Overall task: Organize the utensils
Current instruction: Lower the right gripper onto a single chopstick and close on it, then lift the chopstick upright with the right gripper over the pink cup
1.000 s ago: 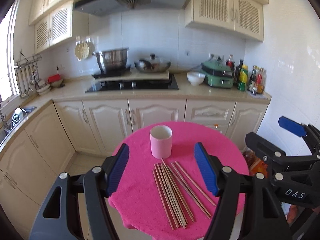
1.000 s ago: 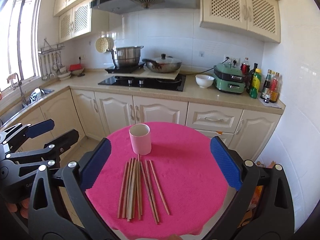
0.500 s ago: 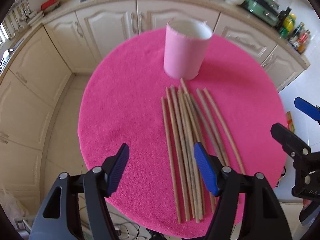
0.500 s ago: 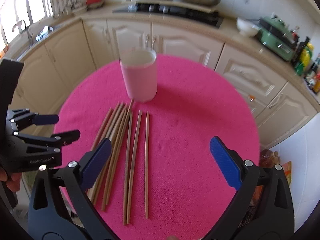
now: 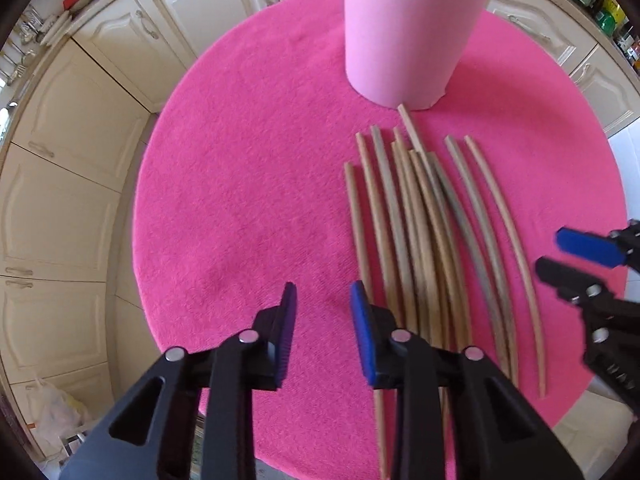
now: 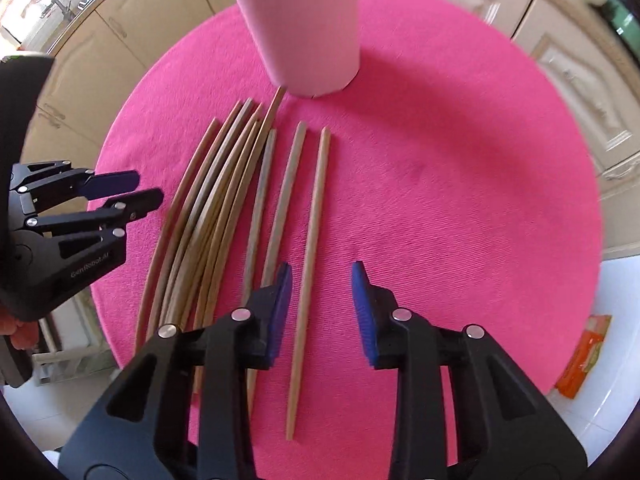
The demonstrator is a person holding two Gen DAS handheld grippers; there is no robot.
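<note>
A pink cup [image 5: 412,32] [image 6: 304,28] stands upright at the far side of a round table under a pink cloth [image 5: 240,184] [image 6: 460,184]. Several wooden chopsticks [image 5: 420,220] [image 6: 224,208] lie side by side in front of it. My left gripper [image 5: 322,320] [image 6: 128,192] points down just left of the bundle. Its jaws are closing with only cloth between them. My right gripper [image 6: 320,296] [image 5: 568,258] hangs over the bundle's right side. Its jaws are closing around the rightmost chopstick [image 6: 312,260], and the pads stand clear of it.
Cream kitchen cabinets [image 5: 60,200] [image 6: 580,80] surround the table on the left and far sides. A white plastic bag [image 5: 52,412] lies on the floor at lower left. An orange packet [image 6: 584,360] lies on the pale floor to the right.
Both grippers have dropped toward the table and tipped to point down. Their jaws have narrowed a great deal. The cup and chopsticks have not moved.
</note>
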